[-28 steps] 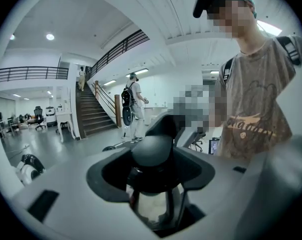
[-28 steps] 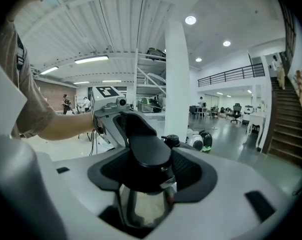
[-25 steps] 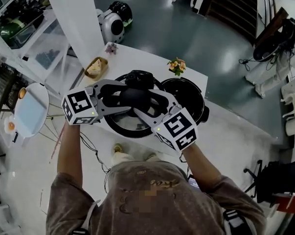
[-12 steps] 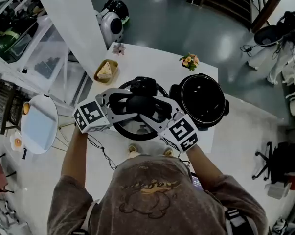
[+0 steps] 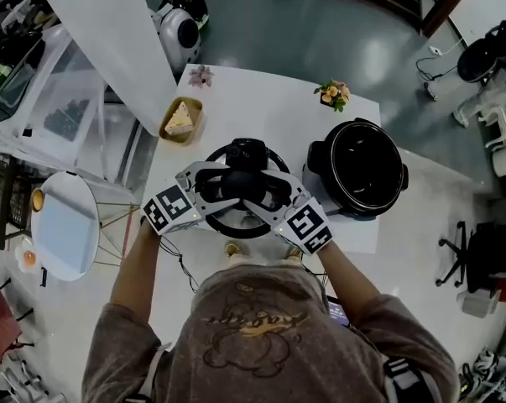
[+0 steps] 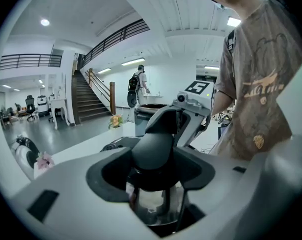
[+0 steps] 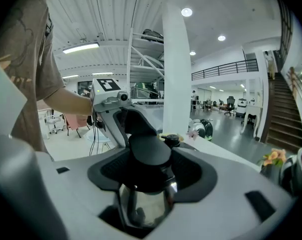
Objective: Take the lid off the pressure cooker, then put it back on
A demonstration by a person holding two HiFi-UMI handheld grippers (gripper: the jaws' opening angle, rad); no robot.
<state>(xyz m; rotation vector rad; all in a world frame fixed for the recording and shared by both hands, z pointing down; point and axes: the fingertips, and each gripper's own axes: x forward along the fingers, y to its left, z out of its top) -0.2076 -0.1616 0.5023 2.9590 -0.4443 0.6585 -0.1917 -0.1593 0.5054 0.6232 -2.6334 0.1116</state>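
The glass lid [image 5: 234, 230], dark-rimmed with a black knob [image 5: 242, 181], hangs level over the white table [image 5: 261, 107], just left of the open black pressure cooker pot [image 5: 359, 168]. My left gripper [image 5: 227, 188] and right gripper [image 5: 264, 193] clamp the knob from opposite sides. In the left gripper view the knob [image 6: 153, 151] fills the space between the jaws of the left gripper [image 6: 154, 170], with the metal stem below it. The right gripper [image 7: 146, 170] grips the knob [image 7: 148, 151] the same way. Whether the lid touches the table I cannot tell.
On the table's far side stand a small potted flower [image 5: 334, 93], a pink flower [image 5: 200, 76] and a wooden dish with a cake slice [image 5: 179, 122]. A round side table [image 5: 65, 225] is at left, a white column [image 5: 118, 32] behind it.
Both grippers have come down together with the lid held between them. The lid now sits lower and nearer the tabletop, still left of the pot.
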